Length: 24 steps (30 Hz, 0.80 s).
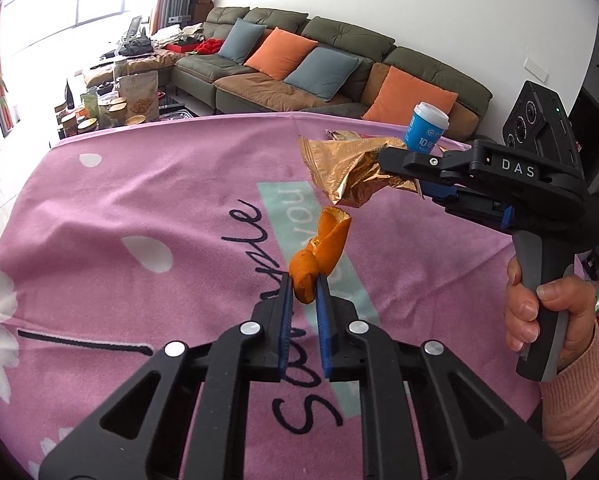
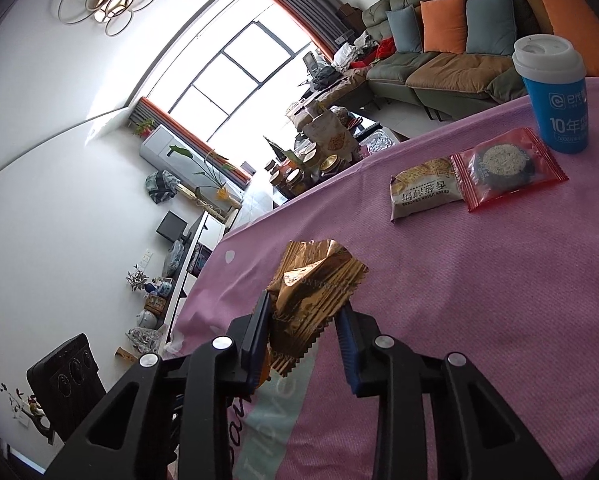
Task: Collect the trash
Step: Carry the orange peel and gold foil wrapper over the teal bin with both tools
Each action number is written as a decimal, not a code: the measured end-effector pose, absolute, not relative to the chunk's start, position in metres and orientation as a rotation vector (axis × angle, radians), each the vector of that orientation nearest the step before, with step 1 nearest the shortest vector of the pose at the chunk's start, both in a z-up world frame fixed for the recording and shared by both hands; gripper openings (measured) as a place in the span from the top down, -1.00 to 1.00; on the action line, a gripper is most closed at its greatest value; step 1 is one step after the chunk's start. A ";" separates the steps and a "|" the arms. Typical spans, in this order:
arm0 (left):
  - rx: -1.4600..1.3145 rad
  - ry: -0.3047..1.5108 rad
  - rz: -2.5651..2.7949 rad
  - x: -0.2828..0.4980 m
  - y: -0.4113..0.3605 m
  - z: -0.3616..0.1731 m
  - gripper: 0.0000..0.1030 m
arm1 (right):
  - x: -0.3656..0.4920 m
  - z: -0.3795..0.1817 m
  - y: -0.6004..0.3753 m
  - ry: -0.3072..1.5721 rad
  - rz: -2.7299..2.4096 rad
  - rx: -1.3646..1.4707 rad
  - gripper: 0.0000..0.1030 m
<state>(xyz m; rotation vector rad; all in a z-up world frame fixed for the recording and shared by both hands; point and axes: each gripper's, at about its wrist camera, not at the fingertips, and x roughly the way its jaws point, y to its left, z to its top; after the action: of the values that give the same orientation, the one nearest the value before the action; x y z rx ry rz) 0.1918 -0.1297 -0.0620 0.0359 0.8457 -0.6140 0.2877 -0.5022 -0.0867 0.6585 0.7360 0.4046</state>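
Left tool (image 1: pixel 303 280) clamped on orange peel (image 1: pixel 319 252), lifted off pink worktop (image 1: pixel 139 200). Right tool (image 2: pixel 303 320) gripping gold wrapper (image 2: pixel 311 284) above worktop, near blue cup (image 2: pixel 555 96).

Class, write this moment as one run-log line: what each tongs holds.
left tongs: shut on orange peel | right tongs: shut on gold wrapper | both above pink cloth

— What's my surface here?

— I see a table under a pink cloth (image 2: pixel 479 280) printed with dark script and white flowers.

— And resting on it?

— A blue lidded cup (image 2: pixel 553 94) standing upright, a cracker packet (image 2: pixel 423 188), and a red-wrapped biscuit (image 2: pixel 507 168) overlapping the packet's edge.
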 end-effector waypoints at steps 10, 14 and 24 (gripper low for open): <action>0.009 0.801 -0.531 0.152 -0.065 -0.047 0.78 | 0.271 -0.077 -0.481 0.698 0.484 0.608 0.42; -0.011 0.795 -0.496 0.139 -0.043 -0.043 0.78 | 0.266 -0.072 -0.470 0.688 0.518 0.587 0.42; -0.047 0.784 -0.420 0.120 -0.007 -0.041 0.78 | 0.261 -0.069 -0.443 0.694 0.576 0.553 0.42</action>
<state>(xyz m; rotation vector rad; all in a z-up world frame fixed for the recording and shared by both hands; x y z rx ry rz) 0.1197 -0.0069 -0.0414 -0.0473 0.7839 -0.4201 0.2607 -0.4430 -0.0691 0.5530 0.6944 0.5760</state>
